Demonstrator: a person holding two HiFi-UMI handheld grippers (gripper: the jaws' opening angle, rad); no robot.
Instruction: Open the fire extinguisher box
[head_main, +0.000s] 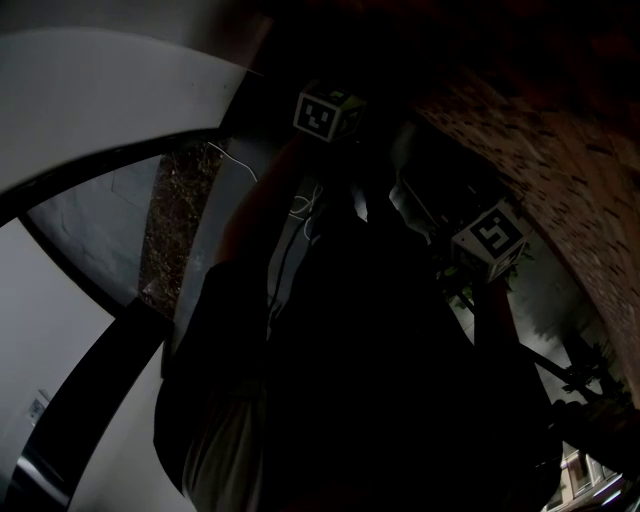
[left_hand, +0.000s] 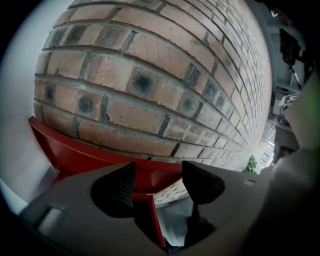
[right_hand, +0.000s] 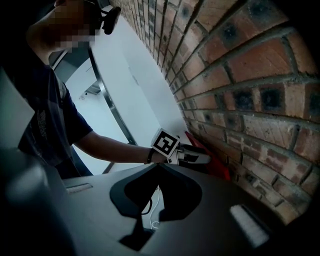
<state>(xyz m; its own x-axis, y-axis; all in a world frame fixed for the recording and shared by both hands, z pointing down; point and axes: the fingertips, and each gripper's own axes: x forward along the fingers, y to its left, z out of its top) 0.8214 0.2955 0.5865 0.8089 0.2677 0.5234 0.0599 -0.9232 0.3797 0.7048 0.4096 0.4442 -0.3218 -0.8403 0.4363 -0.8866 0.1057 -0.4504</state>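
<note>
The head view is nearly black, with only two marker cubes (head_main: 328, 112) clear. One red fire extinguisher box (left_hand: 75, 150), mostly cut off, sits against the brick wall (left_hand: 150, 75). The left gripper (left_hand: 157, 182) gapes with the box's red edge between its jaws; the right gripper (right_hand: 155, 167) is closed on nothing

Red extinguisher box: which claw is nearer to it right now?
Left. The left claw is at the red box, jaws apart with its edge between them. The right claw, shut, sits farther along the brick wall, clear of the box.
</note>
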